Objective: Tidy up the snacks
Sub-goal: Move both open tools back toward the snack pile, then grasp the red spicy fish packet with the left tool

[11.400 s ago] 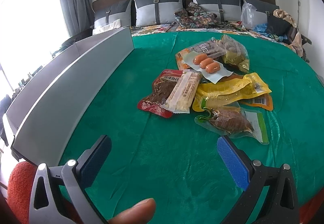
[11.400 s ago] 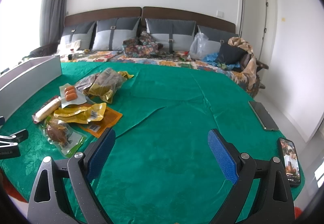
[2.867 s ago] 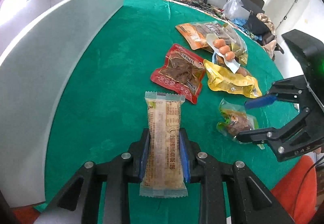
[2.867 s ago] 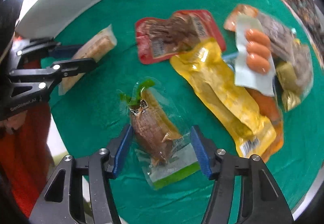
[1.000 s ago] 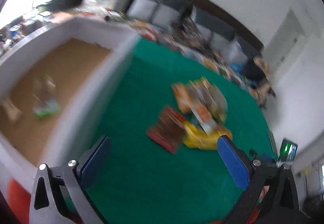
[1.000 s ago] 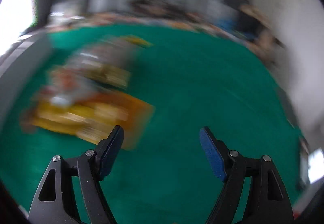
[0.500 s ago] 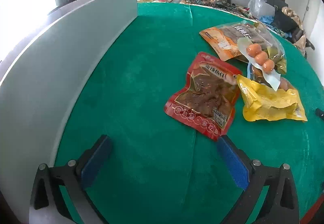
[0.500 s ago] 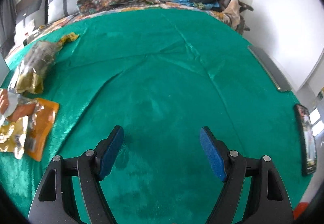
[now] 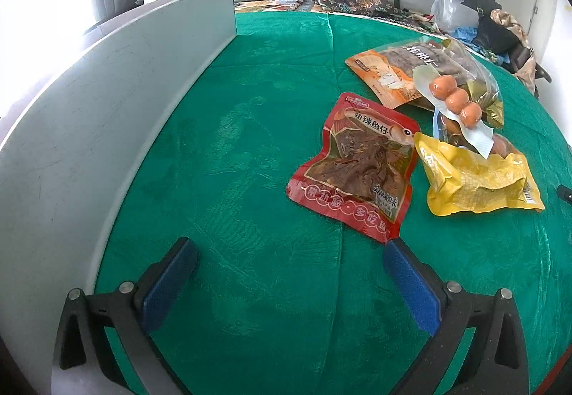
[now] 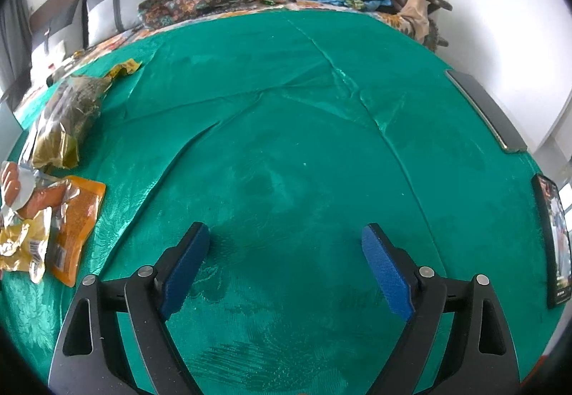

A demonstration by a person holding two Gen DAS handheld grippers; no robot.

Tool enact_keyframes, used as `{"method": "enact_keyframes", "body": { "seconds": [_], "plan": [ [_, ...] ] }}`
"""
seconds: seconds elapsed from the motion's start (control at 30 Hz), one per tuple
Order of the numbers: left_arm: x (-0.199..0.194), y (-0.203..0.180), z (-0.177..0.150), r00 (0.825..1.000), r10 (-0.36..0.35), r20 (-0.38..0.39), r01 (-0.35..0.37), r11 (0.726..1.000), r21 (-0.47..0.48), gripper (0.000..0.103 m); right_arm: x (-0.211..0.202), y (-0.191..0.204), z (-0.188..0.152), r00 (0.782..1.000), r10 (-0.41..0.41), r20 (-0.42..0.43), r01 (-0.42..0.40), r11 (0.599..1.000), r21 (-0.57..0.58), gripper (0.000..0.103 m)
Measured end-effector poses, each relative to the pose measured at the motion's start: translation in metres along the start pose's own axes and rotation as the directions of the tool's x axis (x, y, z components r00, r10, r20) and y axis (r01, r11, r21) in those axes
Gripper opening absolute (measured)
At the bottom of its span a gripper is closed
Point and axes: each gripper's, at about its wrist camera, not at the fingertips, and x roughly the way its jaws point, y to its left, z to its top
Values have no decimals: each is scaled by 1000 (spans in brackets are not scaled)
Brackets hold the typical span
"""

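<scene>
Since a few seconds ago the cream bar and the green-edged pouch have gone from the cloth and from both grippers; a second ago two packets lay inside the box, so judging by that, both were dropped there and the hands have come back for more.

Left wrist view: the left gripper [image 9: 286, 270] hangs empty, jaws spread wide over bare green tablecloth [image 9: 232, 152], pointing down at the cloth. The grey box wall [image 9: 118, 102] runs along the cloth's left edge. The red fish-snack packet [image 9: 357, 166] lies flat just ahead of the right-hand pad, its near corner almost at that pad's tip but not between the jaws. Touching its right side is the yellow packet [image 9: 479, 180]; behind them, toward the far right of the cloth, sit the orange packet [image 9: 382, 73], a clear bag of wrapped sweets [image 9: 475, 80], and the sausage strip [image 9: 454, 98] on top.

Right wrist view: the right gripper [image 10: 286, 259] is empty too, its jaws opening with nothing between them, over bare cloth well apart from the snacks. The pile shows only at the cloth's left edge, with another orange packet [image 10: 75, 230] at its near end. Two phones [image 10: 550, 237] lie along the right edge.

Five or so packets remain; the red one looks the likeliest next pick for the left hand.
</scene>
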Motion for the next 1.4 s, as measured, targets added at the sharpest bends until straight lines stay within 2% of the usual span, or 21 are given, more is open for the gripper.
{"method": "enact_keyframes", "body": {
  "seconds": [0.7, 0.8, 0.87, 0.93, 1.03, 1.07, 1.13, 1.2, 1.27, 1.3, 1.33, 1.37, 1.4],
  "plan": [
    [-2, 1, 1, 1000, -10, -1, 10, 1000, 2, 103, 2, 0, -1, 1000, 5, 2, -5, 1000, 1, 90],
    [-5, 3, 2, 999, -49, -10, 49, 999, 12, 103, 2, 0, -1, 1000, 6, 2, -6, 1000, 1, 90],
    [-7, 5, 8, 993, -105, -51, 106, 994, 24, 102, 2, 0, -1, 1000, 6, 2, -6, 1000, 1, 90],
    [-9, 1, 19, 989, -134, -66, 138, 989, 59, 101, 2, -1, -1, 1000, 6, 3, -6, 1000, 1, 90],
    [-10, -18, 44, 990, -119, -75, 132, 970, 206, 100, 3, 0, 0, 1000, 7, 3, -7, 1000, 1, 90],
    [-4, -27, 53, 988, -105, -111, 131, 955, 268, 98, 3, -1, -1, 1000, 9, 3, -9, 1000, 1, 90],
    [14, -43, 67, 982, -70, -174, 130, 923, 363, 83, 3, -1, -1, 1000, 9, 3, -9, 1000, 1, 91],
    [29, -50, 80, 972, -83, -219, 164, 908, 385, 80, 3, -1, -1, 1000, 9, 3, -9, 1000, 1, 91],
    [40, -51, 88, 953, -136, -271, 229, 908, 351, 77, 3, -1, -1, 1000, 10, 4, -10, 1000, 1, 91],
    [42, -50, 92, 948, -163, -275, 249, 915, 318, 71, 3, -1, -1, 1000, 13, 4, -13, 1000, 2, 91],
    [42, -50, 94, 949, -170, -264, 251, 916, 312, 63, 3, -1, -1, 1000, 13, 4, -13, 1000, 2, 91],
    [40, -49, 95, 950, -174, -259, 250, 921, 299, 59, 3, 0, -1, 1000, 14, 4, -14, 1000, 2, 91],
    [37, -44, 95, 953, -169, -251, 236, 934, 269, 44, 3, -1, -1, 1000, 14, 4, -14, 1000, 2, 91]
  ]
}}
